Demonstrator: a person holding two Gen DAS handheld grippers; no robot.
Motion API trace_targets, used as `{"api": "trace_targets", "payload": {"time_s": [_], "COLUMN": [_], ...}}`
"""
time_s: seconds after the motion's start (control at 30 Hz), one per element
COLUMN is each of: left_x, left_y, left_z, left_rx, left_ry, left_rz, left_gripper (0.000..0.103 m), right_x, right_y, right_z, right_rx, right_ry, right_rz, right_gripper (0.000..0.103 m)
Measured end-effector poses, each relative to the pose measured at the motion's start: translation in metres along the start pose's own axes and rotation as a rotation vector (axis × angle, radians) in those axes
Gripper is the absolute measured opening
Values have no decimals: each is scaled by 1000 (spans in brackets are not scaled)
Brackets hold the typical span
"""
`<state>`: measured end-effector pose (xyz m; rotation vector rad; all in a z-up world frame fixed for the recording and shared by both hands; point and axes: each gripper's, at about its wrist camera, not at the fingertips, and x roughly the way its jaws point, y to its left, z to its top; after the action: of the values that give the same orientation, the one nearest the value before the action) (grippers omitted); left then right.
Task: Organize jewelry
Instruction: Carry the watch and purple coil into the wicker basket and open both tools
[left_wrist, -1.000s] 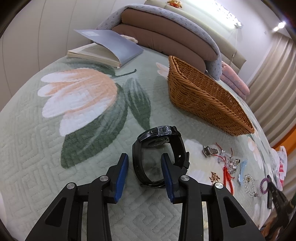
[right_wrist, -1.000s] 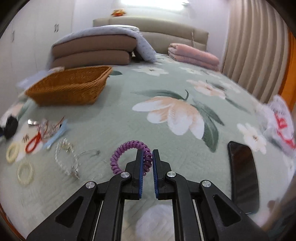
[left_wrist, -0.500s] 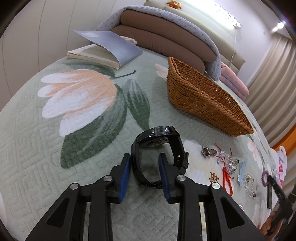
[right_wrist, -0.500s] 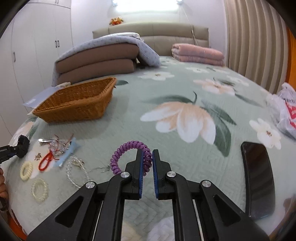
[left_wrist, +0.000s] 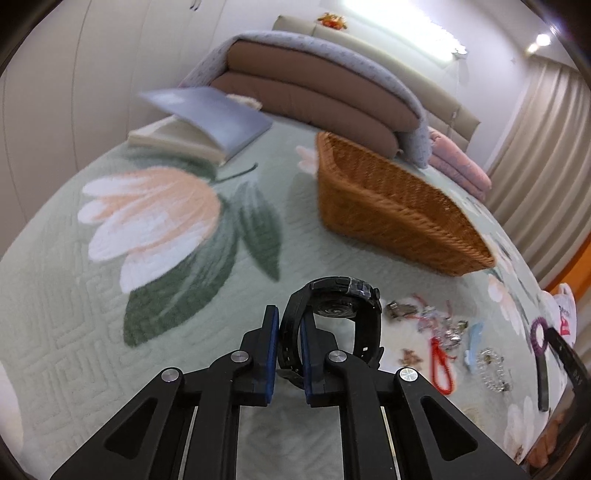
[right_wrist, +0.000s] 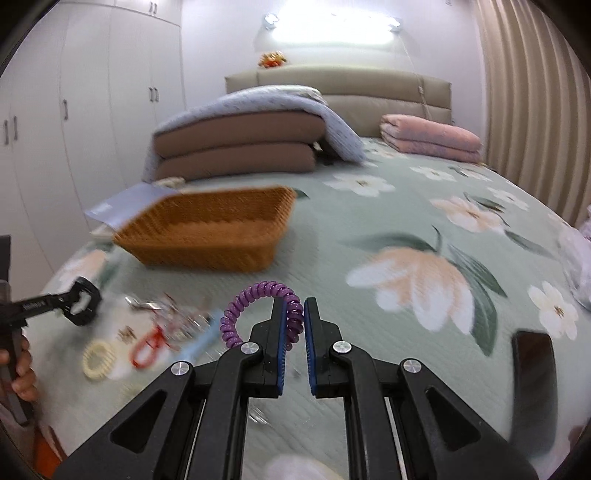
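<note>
My left gripper (left_wrist: 288, 332) is shut on the strap of a black wristwatch (left_wrist: 343, 314) and holds it above the green floral bedspread. It shows at the left of the right wrist view with the watch (right_wrist: 82, 301). My right gripper (right_wrist: 294, 325) is shut on a purple spiral hair tie (right_wrist: 251, 301), lifted off the bed; it shows at the far right of the left wrist view (left_wrist: 537, 334). A brown wicker basket (left_wrist: 391, 206) (right_wrist: 210, 229) stands beyond both. Loose jewelry (left_wrist: 443, 332) (right_wrist: 162, 328) lies on the bed between the grippers.
An open book (left_wrist: 207, 125) lies at the far left. Folded brown cushions under a grey quilt (right_wrist: 240, 144) and a pink blanket (right_wrist: 428, 136) lie by the headboard. A black phone (right_wrist: 535, 373) lies at the right. A cream hair tie (right_wrist: 98, 358) lies near the bed's edge.
My left gripper has closed on the watch strap and lifted the watch. My right gripper has risen with the purple hair tie and now faces the basket.
</note>
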<state>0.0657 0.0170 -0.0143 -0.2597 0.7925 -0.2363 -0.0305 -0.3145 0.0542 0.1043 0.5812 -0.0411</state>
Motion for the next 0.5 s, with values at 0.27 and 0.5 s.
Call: {"api": "trace_targets", "payload": {"time_s": [0.27, 0.5], "left_x": [-12, 25], "left_y": [-46, -87], "left_z": [58, 120], "left_rx": [58, 71], "left_ry": [-90, -105], "left_rz": [-94, -139], "left_gripper": [11, 11], "right_x": [34, 118], "right_y": [32, 39], "right_z": [70, 112], "right_rx": [-23, 40], "right_ry": [-60, 62], "right_rz": [59, 109], "right_gripper": [12, 12]}}
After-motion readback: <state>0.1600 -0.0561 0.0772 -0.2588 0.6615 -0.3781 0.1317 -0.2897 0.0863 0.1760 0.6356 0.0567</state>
